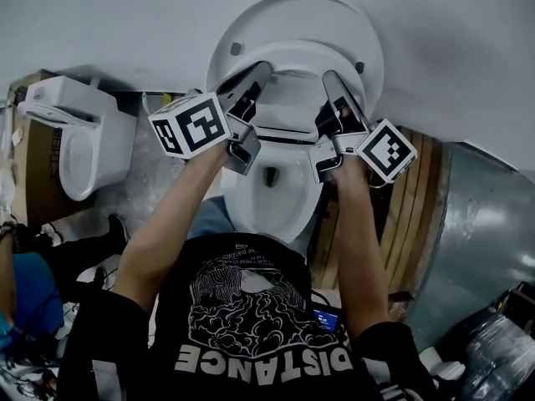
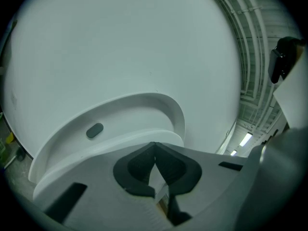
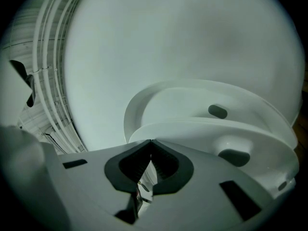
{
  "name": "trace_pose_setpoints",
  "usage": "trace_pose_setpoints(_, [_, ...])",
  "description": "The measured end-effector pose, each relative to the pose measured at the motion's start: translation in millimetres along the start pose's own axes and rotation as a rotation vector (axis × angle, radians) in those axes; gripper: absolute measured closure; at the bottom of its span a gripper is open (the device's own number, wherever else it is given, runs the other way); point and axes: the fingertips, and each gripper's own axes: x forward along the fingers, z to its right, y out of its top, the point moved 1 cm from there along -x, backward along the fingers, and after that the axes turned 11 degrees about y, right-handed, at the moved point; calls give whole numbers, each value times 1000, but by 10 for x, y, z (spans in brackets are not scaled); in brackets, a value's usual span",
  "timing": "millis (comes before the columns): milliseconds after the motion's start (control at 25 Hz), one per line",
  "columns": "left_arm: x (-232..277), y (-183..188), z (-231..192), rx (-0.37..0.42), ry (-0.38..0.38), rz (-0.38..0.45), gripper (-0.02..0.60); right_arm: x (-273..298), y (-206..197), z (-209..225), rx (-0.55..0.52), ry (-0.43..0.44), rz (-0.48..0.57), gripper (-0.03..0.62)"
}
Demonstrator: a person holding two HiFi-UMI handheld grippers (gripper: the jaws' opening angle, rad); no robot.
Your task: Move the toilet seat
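head view: left gripper and right gripper, jaws pressed together, at raised toilet seat, 11 and 1 o'clock of bowl.

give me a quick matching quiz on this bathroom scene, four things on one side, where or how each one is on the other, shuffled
Things
1. toilet lid
2. toilet seat
3. second toilet
4. wooden boards

Place or state
A. on the person's left, beside a cardboard box
B. fully raised, up by the wall
C. right of the toilet bowl
D. partly raised, its underside showing, in front of the lid

Pairs: 1-B, 2-D, 3-A, 4-C
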Motion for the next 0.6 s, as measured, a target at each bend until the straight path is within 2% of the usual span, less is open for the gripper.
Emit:
trace_pose_setpoints(200, [84,32,-80,11,19,-6,568,30,29,94,35,-30,18,576])
trace_pose_setpoints(360, [162,75,-67,3,-7,-13,568,118,108,107,-37,-24,2,576])
trace_pose_setpoints(600, [279,130,-139,-2,-18,-26,568,176,104,266,9,-104,21,576])
